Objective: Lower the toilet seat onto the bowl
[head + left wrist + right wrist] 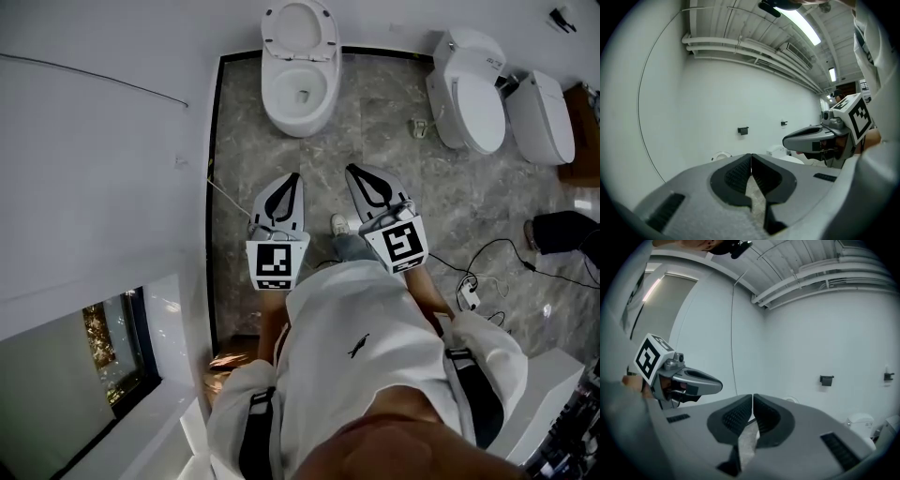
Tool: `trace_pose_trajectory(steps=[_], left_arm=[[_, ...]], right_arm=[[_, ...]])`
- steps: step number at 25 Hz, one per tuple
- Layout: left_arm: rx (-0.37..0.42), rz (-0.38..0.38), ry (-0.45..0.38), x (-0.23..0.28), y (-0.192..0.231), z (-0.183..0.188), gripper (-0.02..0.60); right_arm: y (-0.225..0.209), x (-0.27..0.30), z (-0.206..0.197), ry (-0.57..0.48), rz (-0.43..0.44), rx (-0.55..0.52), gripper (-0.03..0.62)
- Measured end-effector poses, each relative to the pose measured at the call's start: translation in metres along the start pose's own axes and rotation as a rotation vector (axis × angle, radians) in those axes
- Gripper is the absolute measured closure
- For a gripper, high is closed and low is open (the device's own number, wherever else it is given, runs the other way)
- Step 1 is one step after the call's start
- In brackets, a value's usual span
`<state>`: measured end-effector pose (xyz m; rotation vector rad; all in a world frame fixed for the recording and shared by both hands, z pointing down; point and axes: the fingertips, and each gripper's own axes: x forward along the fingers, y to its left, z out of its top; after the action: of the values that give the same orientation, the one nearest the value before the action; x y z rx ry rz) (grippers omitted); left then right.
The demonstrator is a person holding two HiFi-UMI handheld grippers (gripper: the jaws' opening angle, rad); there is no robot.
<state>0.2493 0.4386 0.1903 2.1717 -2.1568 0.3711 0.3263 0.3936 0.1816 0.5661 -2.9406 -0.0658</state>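
Here, left tongs (292,183) and right tongs (357,175) are hovering closed, gripping nothing, well short of the toilet bowl (281,117); its seat (329,34) is standing raised.

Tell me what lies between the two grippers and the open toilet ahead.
Nothing does. In the head view, only bare grey stone floor separates the left gripper and the right gripper from the toilet.

White toilet seat (329,37) stands upright behind bowl (324,103).
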Motion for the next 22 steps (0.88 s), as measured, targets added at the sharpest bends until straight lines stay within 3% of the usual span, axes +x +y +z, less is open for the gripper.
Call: trace_pose_trajectory(steps=[11, 22], left_arm=[[0.012, 0.080, 0.015, 0.058, 0.012, 0.025, 0.552], [0.027, 0.084, 0.032, 0.087, 0.018, 0.028, 0.552]], right_arm=[[-0.060, 0.033, 0.007, -0.009, 0.090, -0.013, 0.563], [-0.089, 0.058, 0.004, -0.015, 0.077, 0.000, 0.563]])
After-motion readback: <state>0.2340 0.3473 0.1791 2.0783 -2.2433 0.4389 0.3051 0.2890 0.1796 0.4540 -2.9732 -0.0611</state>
